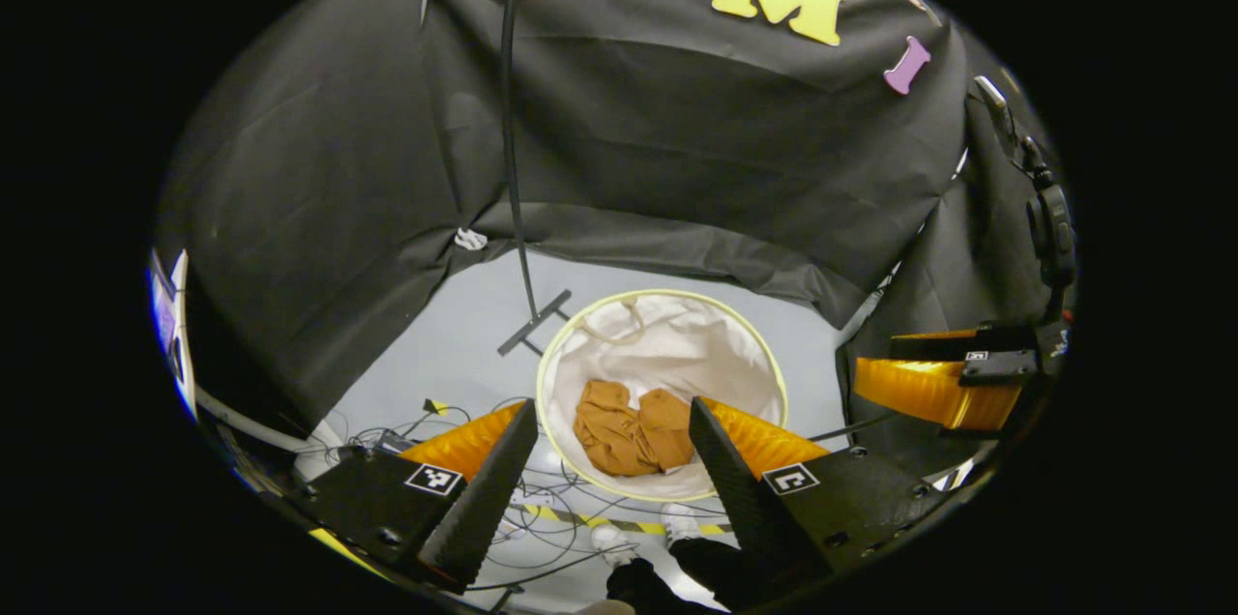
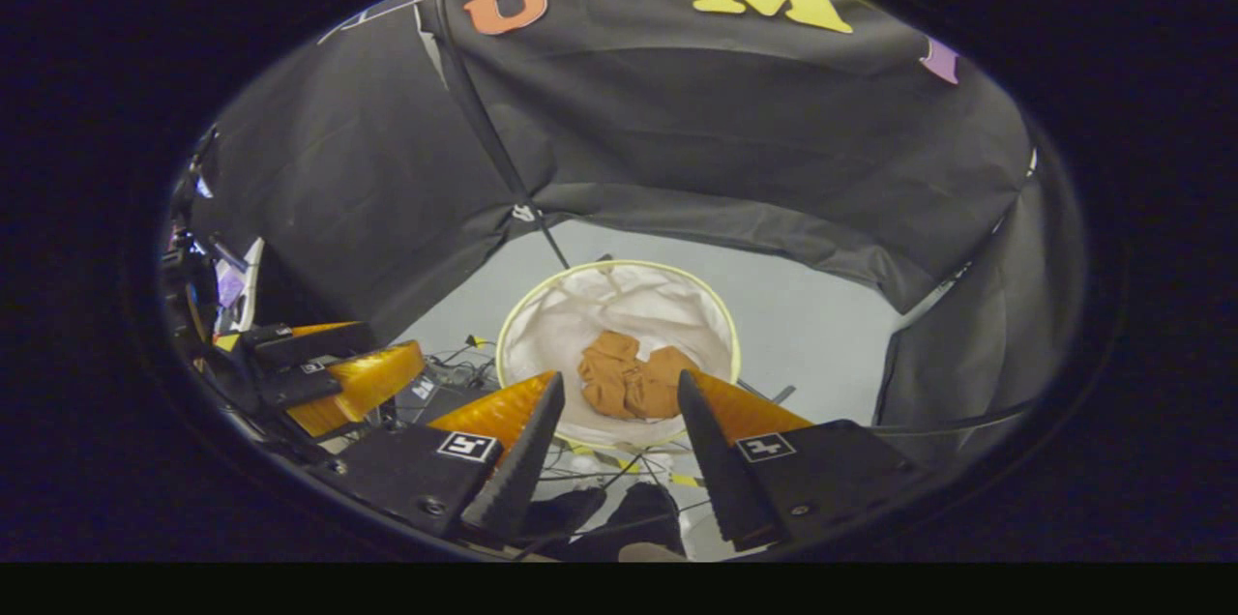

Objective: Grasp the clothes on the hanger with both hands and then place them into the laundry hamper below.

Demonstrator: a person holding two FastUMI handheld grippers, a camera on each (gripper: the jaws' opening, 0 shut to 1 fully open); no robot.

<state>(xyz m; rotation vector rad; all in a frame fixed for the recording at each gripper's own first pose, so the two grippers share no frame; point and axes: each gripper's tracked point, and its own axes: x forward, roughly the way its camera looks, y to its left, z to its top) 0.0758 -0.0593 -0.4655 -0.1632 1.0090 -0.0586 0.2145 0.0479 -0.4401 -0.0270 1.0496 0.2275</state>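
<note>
A crumpled orange-brown garment (image 1: 633,439) (image 2: 631,383) lies at the bottom of a round white laundry hamper (image 1: 590,368) (image 2: 542,330) on the floor. My left gripper (image 1: 613,422) hangs high above the hamper, open, with nothing between its fingers. My right gripper (image 2: 619,391) is also open and empty above the hamper. In the left gripper view the right gripper (image 1: 953,373) shows at the right edge. In the right gripper view the left gripper (image 2: 329,373) shows at the left. A thin dark pole (image 1: 510,141) of the hanger stand rises behind the hamper.
The stand's cross-shaped foot (image 1: 534,322) rests on the grey floor just behind the hamper. Tangled cables (image 1: 542,499) and yellow-black tape (image 1: 619,523) lie near the hamper's front. A person's shoes (image 1: 643,533) show at the bottom. Black cloth walls close in all around.
</note>
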